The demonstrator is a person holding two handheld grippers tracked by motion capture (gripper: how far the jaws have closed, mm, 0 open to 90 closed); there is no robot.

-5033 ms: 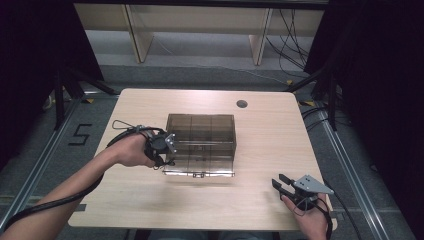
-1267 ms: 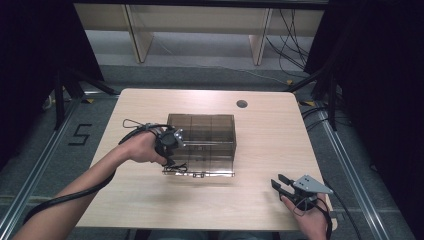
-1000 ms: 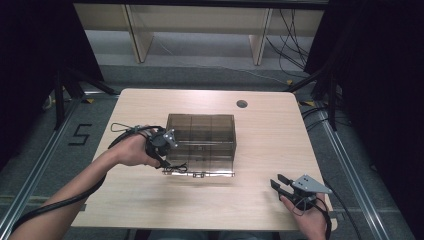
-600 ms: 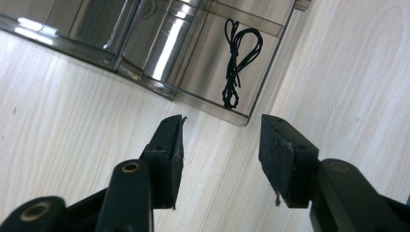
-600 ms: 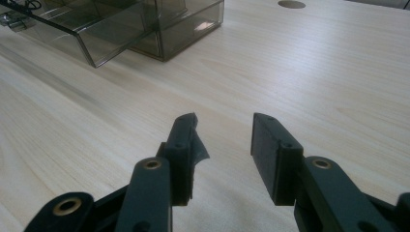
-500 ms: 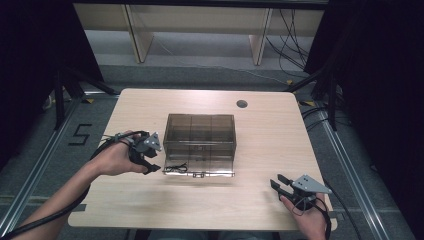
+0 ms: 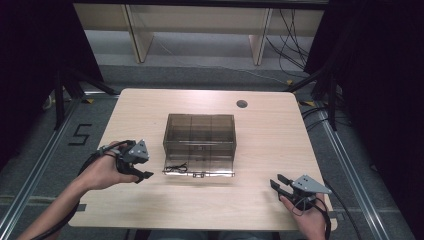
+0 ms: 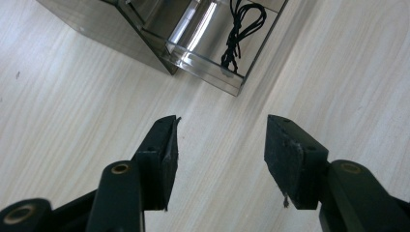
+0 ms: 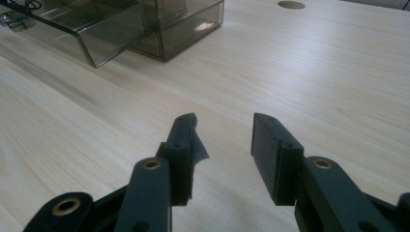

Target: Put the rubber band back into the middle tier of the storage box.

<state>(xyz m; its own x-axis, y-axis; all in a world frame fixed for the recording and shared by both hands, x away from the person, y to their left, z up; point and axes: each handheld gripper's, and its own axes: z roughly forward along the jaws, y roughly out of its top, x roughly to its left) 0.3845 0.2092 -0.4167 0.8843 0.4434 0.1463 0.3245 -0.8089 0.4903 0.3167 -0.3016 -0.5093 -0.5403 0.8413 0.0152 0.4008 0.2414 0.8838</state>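
The box [image 7: 200, 137], smoked clear plastic, sits mid-table [image 7: 260, 200] with a drawer [image 7: 199, 169] drawn out along its near edge. A black cord [image 7: 176, 167] lies bunched in the drawer's left end, inside the wall and untouched. The left gripper [image 7: 141, 171] is at the box's 8 o'clock, off the drawer's left corner, jaws spread and empty. In the left gripper view the cord [image 8: 241, 29] lies at 12 to 1 o'clock from the jaws, its long axis running roughly away from them. The right gripper [image 7: 278, 182] rests near the table's 5 o'clock corner, well apart from the box, jaws also parted and empty. In the right gripper view the box [image 9: 159, 26] lies at 11 o'clock, far off. Judgement: the left gripper is clearly nearer the cord, and any pick or drawer push falls to it.
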